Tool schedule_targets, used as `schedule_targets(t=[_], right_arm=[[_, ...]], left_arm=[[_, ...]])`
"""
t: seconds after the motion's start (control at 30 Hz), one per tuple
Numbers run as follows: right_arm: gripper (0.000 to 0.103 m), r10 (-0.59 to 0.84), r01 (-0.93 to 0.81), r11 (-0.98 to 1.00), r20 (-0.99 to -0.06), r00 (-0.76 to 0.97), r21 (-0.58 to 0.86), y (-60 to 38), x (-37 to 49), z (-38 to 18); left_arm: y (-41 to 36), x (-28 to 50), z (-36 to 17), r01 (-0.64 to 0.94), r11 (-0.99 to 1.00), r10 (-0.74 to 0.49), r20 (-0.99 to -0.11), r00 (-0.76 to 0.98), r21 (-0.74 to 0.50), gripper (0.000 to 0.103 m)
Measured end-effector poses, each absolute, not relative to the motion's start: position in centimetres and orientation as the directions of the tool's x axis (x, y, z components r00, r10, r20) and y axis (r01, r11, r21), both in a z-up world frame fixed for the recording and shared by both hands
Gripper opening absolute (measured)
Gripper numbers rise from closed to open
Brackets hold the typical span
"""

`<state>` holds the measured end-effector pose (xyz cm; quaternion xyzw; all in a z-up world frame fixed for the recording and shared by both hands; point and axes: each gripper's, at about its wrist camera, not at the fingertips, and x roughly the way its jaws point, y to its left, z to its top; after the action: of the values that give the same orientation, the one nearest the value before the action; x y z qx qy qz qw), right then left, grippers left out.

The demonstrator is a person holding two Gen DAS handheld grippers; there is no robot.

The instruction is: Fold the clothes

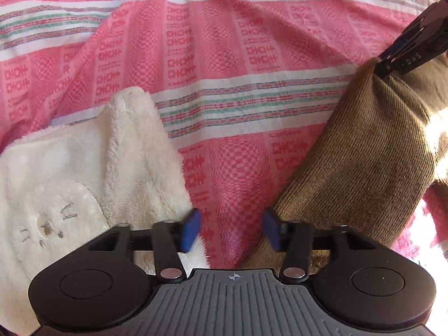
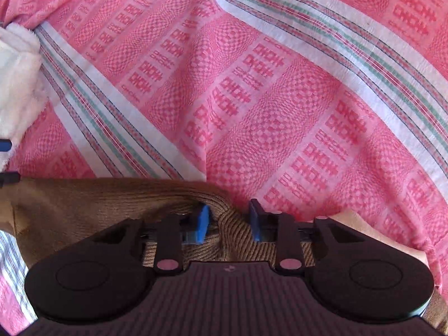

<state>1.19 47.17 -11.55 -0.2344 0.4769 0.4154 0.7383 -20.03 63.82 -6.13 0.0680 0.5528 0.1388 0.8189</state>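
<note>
Right wrist view: the right tool point(image 2: 229, 221) is straddling a raised ridge of the brown ribbed knit garment point(image 2: 84, 204) on the pink patterned bedspread point(image 2: 252, 98), its blue fingers point(image 2: 202, 224) standing apart with the left one tucked under a fold, though whether either pad is pressing the cloth is hard to tell. Left wrist view: the left tool point(image 1: 231, 229) is hovering with its fingers apart and gripping nothing, between that garment and a cream fleece piece point(image 1: 84, 168). Risk: closing here is likely gathering only the ridge's top layer, or bedspread with it, so the fold would be dragging crooked.
</note>
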Motion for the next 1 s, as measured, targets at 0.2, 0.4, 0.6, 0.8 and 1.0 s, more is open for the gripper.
schedule_targets(t=[0.2,0.4,0.6,0.8,1.0], right_arm=[[0.029,0.406,-0.803,0.594,-0.882,0.239,0.055,46.5,1.4,-11.5],[0.039,0.462,-0.789,0.603,-0.858,0.223,0.119,43.4,0.1,-9.9],[0.052,0.477,-0.821,0.55,-0.864,0.162,0.15,40.6,-3.9,-8.5],[0.052,0.432,-0.792,0.593,-0.888,0.16,0.146,38.4,-7.0,-9.5],[0.053,0.409,-0.754,0.639,-0.898,0.164,0.153,37.6,-7.4,-10.8]], left_arm=[[62.4,-18.6,-7.5,-0.085,0.958,0.287,-0.897,0.336,0.275,0.088],[61.4,-18.9,-9.1,-0.031,0.964,0.262,-0.912,0.315,0.266,0.086],[61.0,-19.9,-9.4,0.032,0.965,0.232,-0.906,0.354,0.26,0.086],[62.3,-20.2,-9.2,0.01,0.984,0.163,-0.919,0.359,0.178,0.083],[61.9,-19.7,-8.8,-0.023,0.994,0.104,-0.938,0.331,0.102,0.033]])
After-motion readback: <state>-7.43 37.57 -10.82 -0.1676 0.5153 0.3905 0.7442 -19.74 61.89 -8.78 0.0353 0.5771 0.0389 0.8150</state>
